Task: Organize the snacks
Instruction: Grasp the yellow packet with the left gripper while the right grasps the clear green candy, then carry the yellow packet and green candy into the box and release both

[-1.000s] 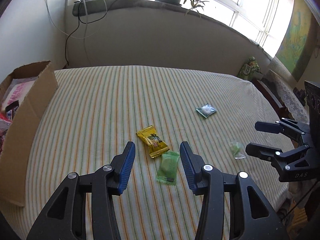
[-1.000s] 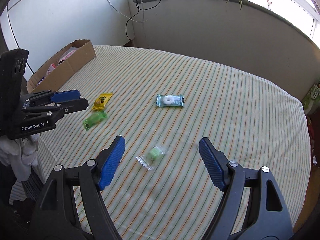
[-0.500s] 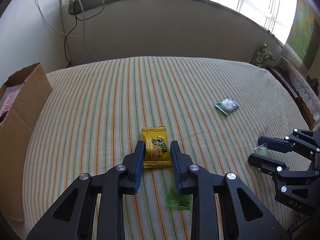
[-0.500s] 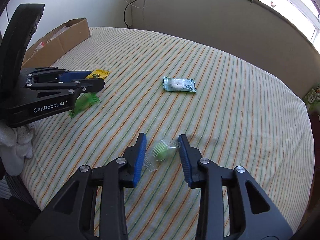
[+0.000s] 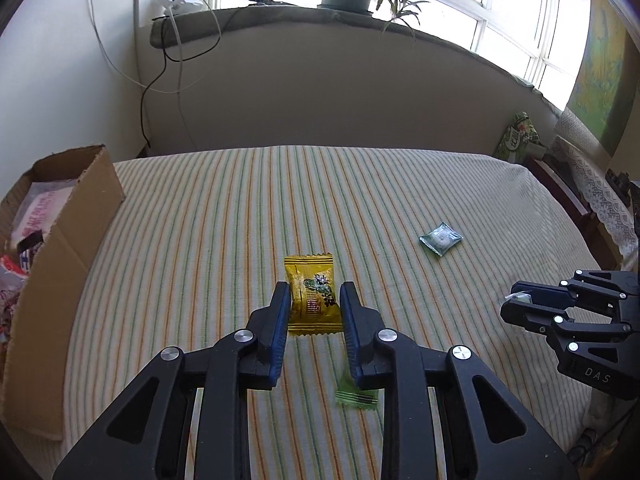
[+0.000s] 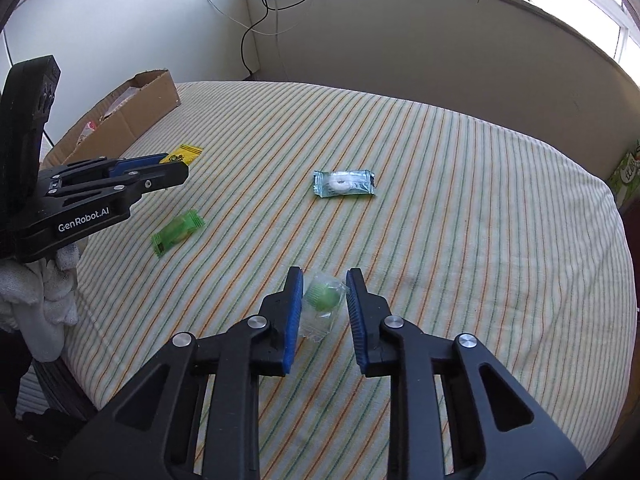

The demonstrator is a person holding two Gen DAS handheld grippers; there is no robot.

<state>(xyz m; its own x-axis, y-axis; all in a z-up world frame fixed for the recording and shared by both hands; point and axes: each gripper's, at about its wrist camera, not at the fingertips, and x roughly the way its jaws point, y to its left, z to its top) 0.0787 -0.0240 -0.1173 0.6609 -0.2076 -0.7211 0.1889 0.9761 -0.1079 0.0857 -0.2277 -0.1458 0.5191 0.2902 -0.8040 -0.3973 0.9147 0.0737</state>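
My left gripper is shut on a yellow snack packet, pinched at its sides just above the striped cloth. The right wrist view shows that packet sticking out past the left gripper. My right gripper has its jaws closing on a clear packet with a green candy, and both pads press its wrapper. A green packet lies flat, half hidden under the left fingers. Farther off lies a teal packet with a white ring sweet.
An open cardboard box with several snack bags stands at the cloth's left edge. A grey padded wall with cables runs behind. A white-gloved hand holds the left gripper. A green carton stands at the far right.
The left gripper moved from over the green packet to the yellow one and closed on it. The right gripper closed on the clear candy packet.
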